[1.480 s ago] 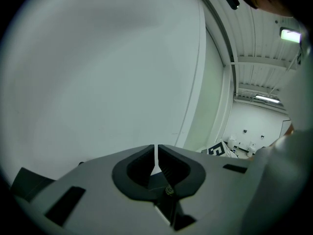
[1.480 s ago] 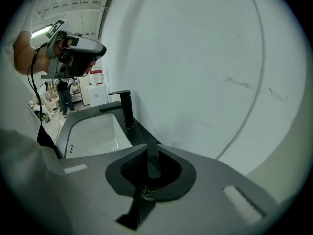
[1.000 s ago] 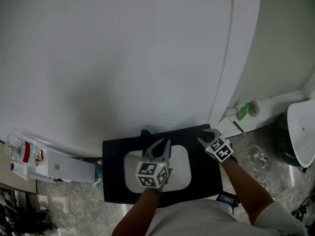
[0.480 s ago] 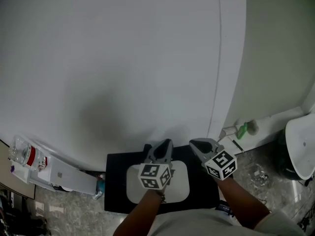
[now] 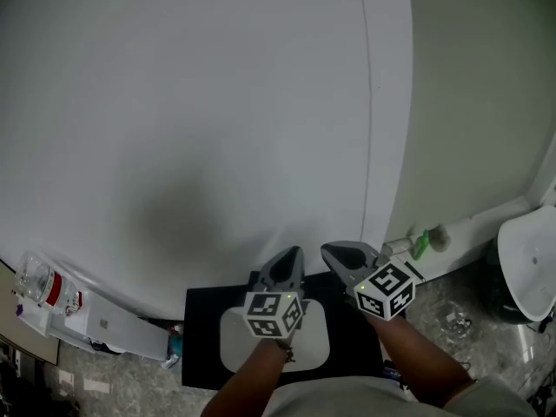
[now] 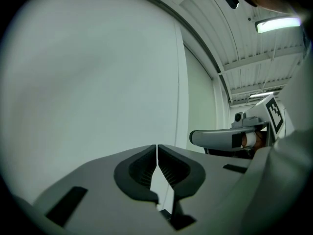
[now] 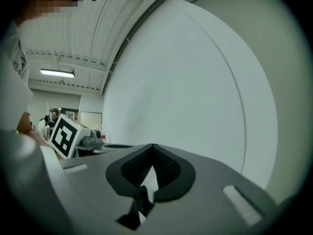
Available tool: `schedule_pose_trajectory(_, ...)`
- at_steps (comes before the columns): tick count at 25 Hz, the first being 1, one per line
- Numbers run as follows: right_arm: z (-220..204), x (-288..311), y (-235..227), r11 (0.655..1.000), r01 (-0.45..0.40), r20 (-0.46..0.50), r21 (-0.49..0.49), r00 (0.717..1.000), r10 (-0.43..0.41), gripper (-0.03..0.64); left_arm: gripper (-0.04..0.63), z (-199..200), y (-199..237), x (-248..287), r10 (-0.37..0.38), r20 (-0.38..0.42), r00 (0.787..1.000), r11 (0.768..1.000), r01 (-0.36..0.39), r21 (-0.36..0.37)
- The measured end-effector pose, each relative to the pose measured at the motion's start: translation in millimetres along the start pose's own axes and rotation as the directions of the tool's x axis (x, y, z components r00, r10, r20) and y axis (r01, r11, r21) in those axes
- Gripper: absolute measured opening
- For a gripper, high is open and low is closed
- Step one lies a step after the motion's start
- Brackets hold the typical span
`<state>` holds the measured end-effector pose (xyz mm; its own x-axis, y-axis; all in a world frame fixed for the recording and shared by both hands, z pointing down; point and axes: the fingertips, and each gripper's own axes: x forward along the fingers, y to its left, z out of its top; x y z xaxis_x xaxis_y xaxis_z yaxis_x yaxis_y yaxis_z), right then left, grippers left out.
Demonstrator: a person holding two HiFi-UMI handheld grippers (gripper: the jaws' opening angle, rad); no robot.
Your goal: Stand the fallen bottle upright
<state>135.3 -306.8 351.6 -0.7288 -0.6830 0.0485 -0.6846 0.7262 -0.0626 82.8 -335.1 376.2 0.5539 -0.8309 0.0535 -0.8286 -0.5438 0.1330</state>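
Note:
A clear bottle (image 5: pixel 39 281) with a red label rests on a white ledge at the far left of the head view; I cannot tell if it stands or lies. Both grippers are held up level in front of the pale wall, far from that bottle. My left gripper (image 5: pixel 294 254) is shut with nothing in it, its pads meeting edge to edge in the left gripper view (image 6: pixel 156 147). Just right of it, my right gripper (image 5: pixel 332 250) is also shut and empty (image 7: pixel 152 147). Each gripper shows in the other's view.
Below the hands lies a black mat (image 5: pixel 200 346) with a white tray (image 5: pixel 234 346) on it. A green object (image 5: pixel 423 241) sits on the ledge at the wall's foot, and a white bin (image 5: pixel 526 272) stands at the right. The curved white wall panel (image 5: pixel 217 102) fills the rest.
Both grippers have risen in front of the wall, the right one more, and it has drawn closer to the left. The right jaws, apart earlier, are now together.

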Motion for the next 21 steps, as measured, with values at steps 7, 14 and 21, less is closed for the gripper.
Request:
schedule_pose_trajectory(7,11,-8,3,1.0,-0.012,0.02,0.026,1.0,0.012,0.002,0.009,-1,0,3,0.005,-0.008,1.0,1.0,-0.005,-0.004)
schedule_pose_trajectory(14,21,-5,11,0.999,-0.013,0.021,-0.031,1.0,0.014,0.002,0.009,-2,4,4,0.01,-0.016,1.0,1.0,-0.01,0.002)
schedule_pose_trajectory(21,10,-2,4,0.999,-0.019,0.015,0.028,1.0,0.019,0.002,0.009,-2,6,6,0.011,-0.015,1.0,1.0,-0.011,-0.004)
